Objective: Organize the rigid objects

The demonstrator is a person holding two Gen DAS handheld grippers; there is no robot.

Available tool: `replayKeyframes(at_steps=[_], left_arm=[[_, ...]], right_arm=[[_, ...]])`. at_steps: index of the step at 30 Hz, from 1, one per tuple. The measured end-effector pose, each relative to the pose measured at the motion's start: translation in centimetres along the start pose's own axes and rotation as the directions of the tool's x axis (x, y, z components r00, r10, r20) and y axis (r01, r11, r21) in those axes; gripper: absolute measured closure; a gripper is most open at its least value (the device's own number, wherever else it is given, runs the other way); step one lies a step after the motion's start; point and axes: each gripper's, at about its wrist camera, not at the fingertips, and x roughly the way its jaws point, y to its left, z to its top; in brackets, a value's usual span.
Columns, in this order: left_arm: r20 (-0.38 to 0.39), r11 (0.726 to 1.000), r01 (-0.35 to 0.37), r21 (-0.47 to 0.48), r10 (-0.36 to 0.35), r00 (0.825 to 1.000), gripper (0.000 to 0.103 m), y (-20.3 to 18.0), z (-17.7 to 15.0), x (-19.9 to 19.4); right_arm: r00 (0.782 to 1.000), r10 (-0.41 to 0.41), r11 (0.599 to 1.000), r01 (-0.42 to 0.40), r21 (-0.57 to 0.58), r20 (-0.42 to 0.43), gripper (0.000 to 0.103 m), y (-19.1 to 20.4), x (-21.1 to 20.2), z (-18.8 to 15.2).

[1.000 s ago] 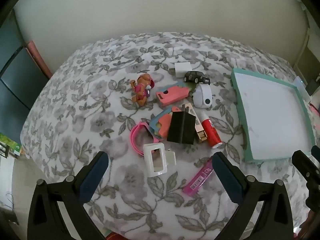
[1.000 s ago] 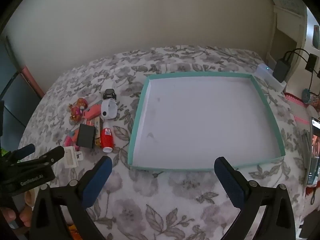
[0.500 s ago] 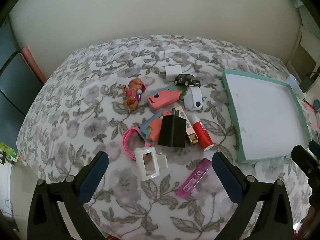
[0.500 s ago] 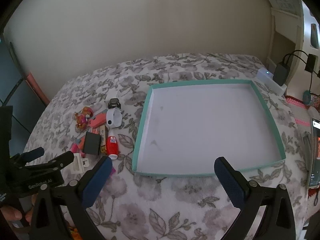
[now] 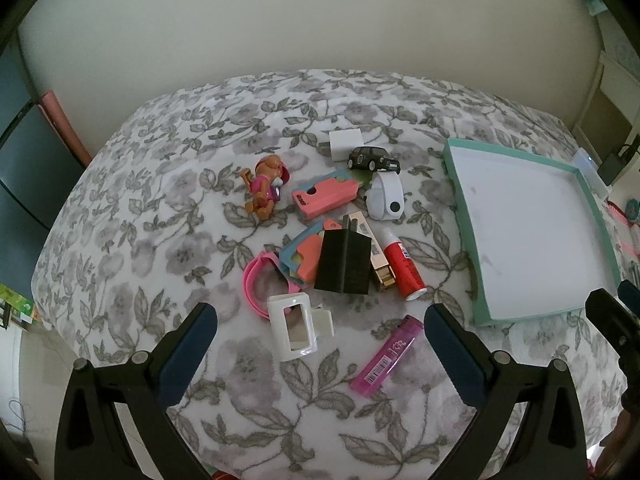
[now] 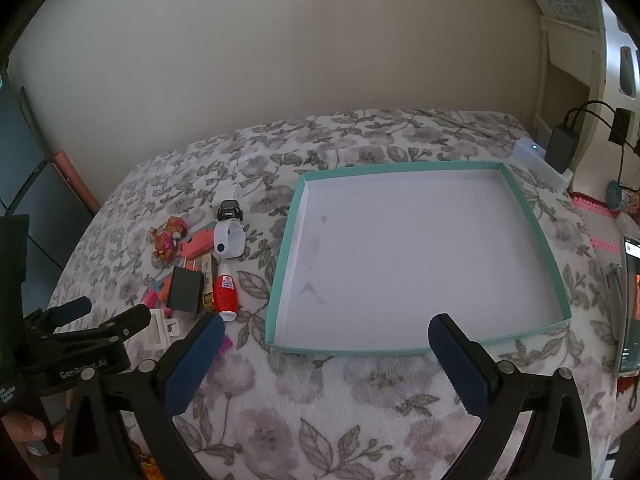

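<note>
A bed under a grey-and-white floral blanket [image 5: 168,216] carries everything. Largest on it is the shallow square tray with teal walls and a white floor [image 6: 558,280], holding nothing — presumably the destination, set on the right so the right gripper [image 6: 326,354] can reach it; that claw hangs spread wide over the tray's near edge, gripping nothing. Well to the left lies the clutter: a black ribbed block [image 5: 345,261] leaning on flat coral and blue foam pieces [image 5: 308,254], a coral phone-shaped case [image 5: 322,197], a red cylindrical tube with a white cap [image 5: 403,265], a white rectangular plastic frame [image 5: 291,327], a pink-and-brown toy dog [image 5: 266,188], a magenta lighter [image 5: 387,355] and a small black toy car [image 5: 372,158]. The left gripper [image 5: 320,344] hovers above the frame and lighter, fingers wide apart and empty — likely choosing a first pick.
</note>
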Motion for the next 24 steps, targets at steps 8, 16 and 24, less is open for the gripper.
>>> replayKeyframes(at_steps=[8,16,24], left_arm=[[-0.007,1.0,0.003,0.0,-0.003,1.0,0.0,0.1,0.0,0.1],[0.042,1.0,-0.019,0.014,0.019,0.999,0.0,-0.1,0.0,-0.9],[0.068,1.0,-0.001,0.027,-0.001,0.998,0.0,-0.2,-0.3,-1.7]], right_arm=[[1.0,-0.007,1.0,0.007,-0.003,0.002,0.0,0.1,-0.1,0.1],[0.999,-0.032,0.999,0.032,0.028,-0.008,0.0,-0.5,-0.1,0.0],[0.995,-0.096,0.995,0.097,0.019,-0.021,0.0,-0.5,0.0,0.0]])
